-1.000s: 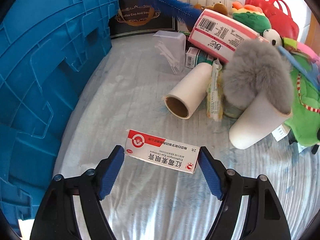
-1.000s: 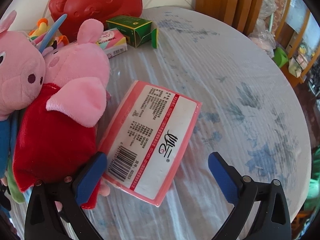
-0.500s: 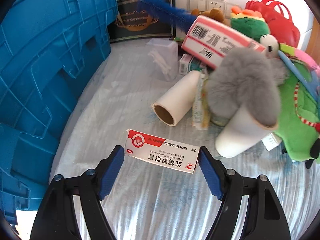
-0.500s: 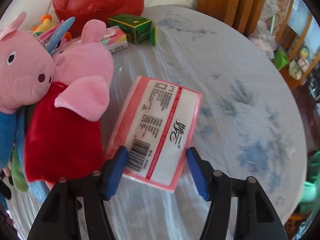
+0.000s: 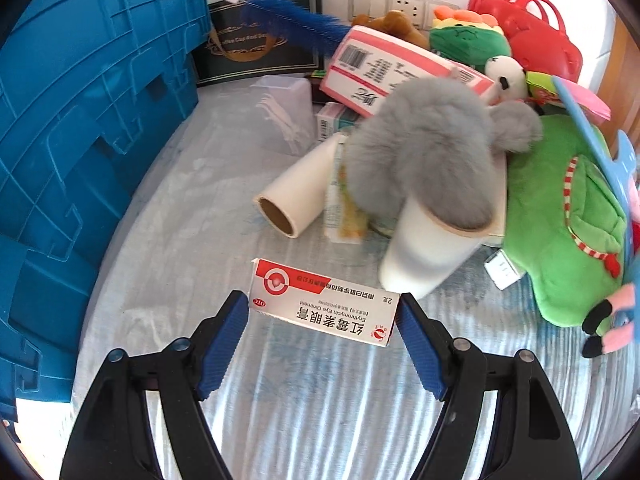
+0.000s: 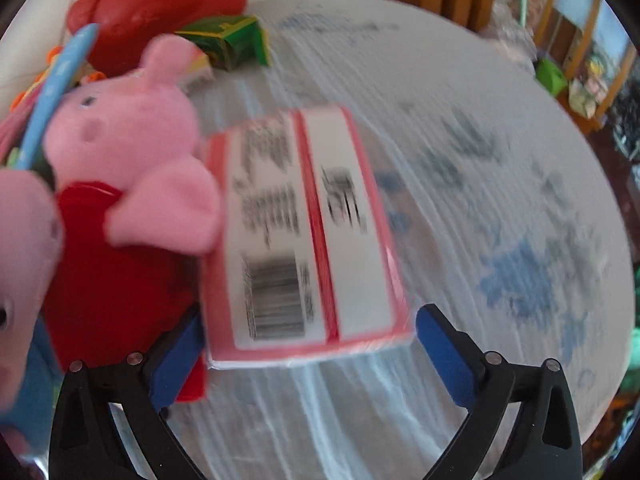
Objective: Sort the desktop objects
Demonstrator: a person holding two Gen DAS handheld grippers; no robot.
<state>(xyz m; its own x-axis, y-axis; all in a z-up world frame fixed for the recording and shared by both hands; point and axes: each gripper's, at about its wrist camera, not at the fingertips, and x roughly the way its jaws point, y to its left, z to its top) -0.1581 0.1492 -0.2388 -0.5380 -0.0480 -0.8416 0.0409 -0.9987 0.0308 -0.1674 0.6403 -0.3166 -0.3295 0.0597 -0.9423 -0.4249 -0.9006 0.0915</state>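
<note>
My left gripper (image 5: 322, 308) is shut on a white and red ointment box (image 5: 304, 284), its blue pads (image 5: 224, 328) pressing on the box's two short ends above the striped tablecloth. In the right wrist view a pink and white tissue pack (image 6: 300, 220) lies on the table beside a pink pig plush (image 6: 132, 140), blurred by motion. My right gripper (image 6: 310, 324) straddles the pack's near end and its jaws are opening. The right pad (image 6: 440, 344) stands clear of the pack; the left pad sits close to its edge.
A blue crate (image 5: 80, 120) fills the left. A pile sits ahead: a paper roll (image 5: 296, 196), a white cup (image 5: 424, 264) stuffed with grey fluff (image 5: 424, 152), a green plush (image 5: 560, 220) and another pink pack (image 5: 392, 68). A red bag (image 6: 160, 4) and green box (image 6: 228, 40) lie behind the pig.
The left gripper carried the ointment box to the right; the pile slid left in view. The right gripper closed on the tissue pack, then spread wide again, and the pack looks nearer and turned.
</note>
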